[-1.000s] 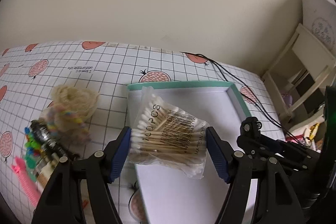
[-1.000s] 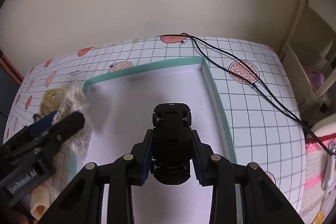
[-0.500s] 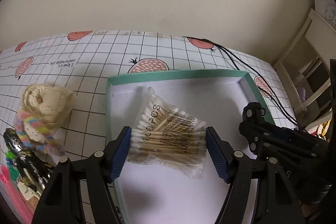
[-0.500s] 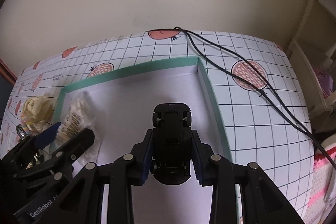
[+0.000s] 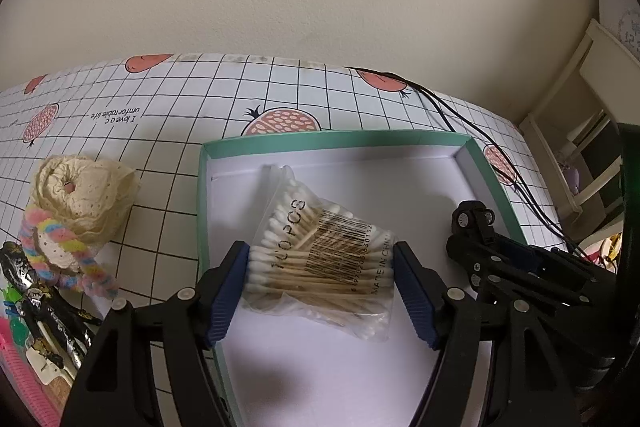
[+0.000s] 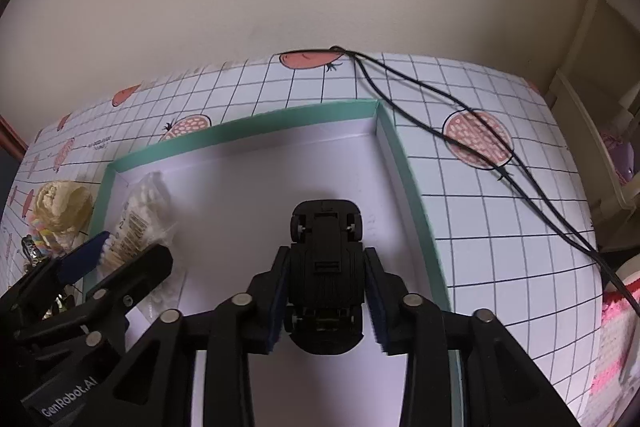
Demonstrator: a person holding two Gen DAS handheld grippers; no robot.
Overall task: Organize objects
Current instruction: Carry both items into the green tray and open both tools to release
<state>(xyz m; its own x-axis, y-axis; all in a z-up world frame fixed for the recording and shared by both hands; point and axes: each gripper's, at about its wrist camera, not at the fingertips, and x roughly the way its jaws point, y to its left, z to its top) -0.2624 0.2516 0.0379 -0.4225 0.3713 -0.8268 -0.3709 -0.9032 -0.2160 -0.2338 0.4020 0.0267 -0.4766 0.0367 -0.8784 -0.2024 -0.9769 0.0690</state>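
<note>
A teal box [image 5: 332, 138] with a white inside lies on the grid-pattern tablecloth. My left gripper [image 5: 320, 259] is shut on a clear bag of cotton swabs [image 5: 320, 251], held over the left half of the box. Its blue pads [image 5: 230, 287] press the two ends of the bag. In the right wrist view, my right gripper [image 6: 326, 259] is shut on a black toy car [image 6: 326, 247]. The car is underside up, over the middle of the box [image 6: 248, 123]. The left gripper [image 6: 116, 255] with the swab bag [image 6: 138, 223] shows at lower left there.
A cream lace roll [image 5: 80, 195], a pastel twisted cord [image 5: 64, 259], a black-and-gold item [image 5: 36, 291] and a pink comb [image 5: 24, 383] lie left of the box. Black cables [image 6: 460, 131] run across the cloth on the right. A cream shelf unit [image 5: 580, 115] stands beyond the table's right edge.
Both grippers have moved over the box with their loads. The left one went right, from the box's left wall to above its floor. The lace roll has slid leftward in view.
</note>
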